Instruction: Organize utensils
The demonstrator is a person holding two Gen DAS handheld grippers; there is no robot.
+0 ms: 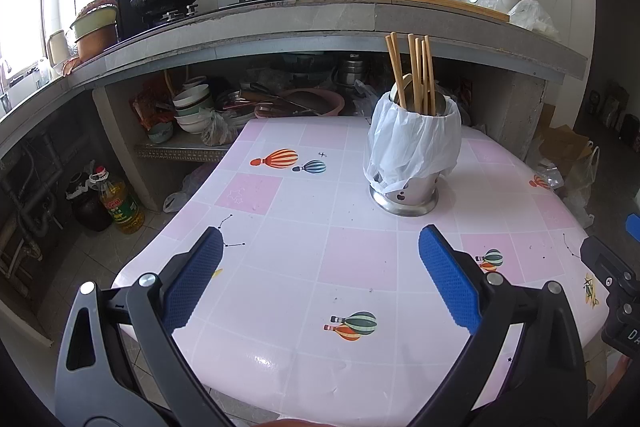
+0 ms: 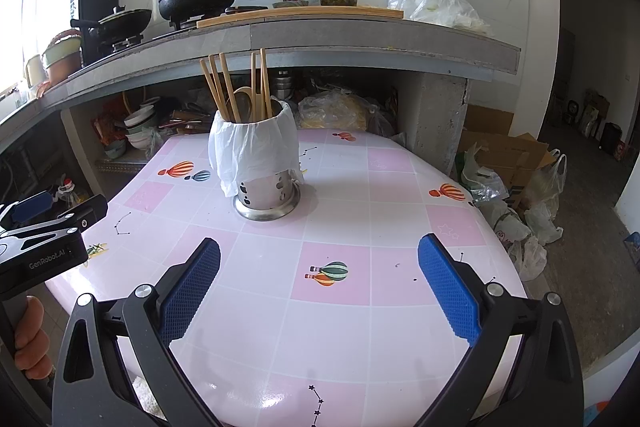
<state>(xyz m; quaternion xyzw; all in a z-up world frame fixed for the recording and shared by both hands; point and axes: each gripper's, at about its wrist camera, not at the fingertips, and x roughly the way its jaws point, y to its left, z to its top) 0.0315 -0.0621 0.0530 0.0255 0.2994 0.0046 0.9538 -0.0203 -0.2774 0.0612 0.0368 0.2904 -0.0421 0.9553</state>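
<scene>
holder: perforated steel utensil cup (image 1: 404,193), white plastic bag over it, far-centre on pink checked table (image 1: 288,267) | contents: wooden chopsticks (image 1: 416,75) upright, likely sorted | left gripper (image 1: 320,281), right gripper (image 2: 320,283): spread wide, empty, near edge

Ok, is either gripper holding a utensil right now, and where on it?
Nothing is held. The left gripper and right gripper are both open and empty above the table; the chopsticks stand in the holder.

Only the utensil holder (image 2: 266,167) stands at the table's (image 2: 360,327) far side; the near tabletop lies open.
</scene>
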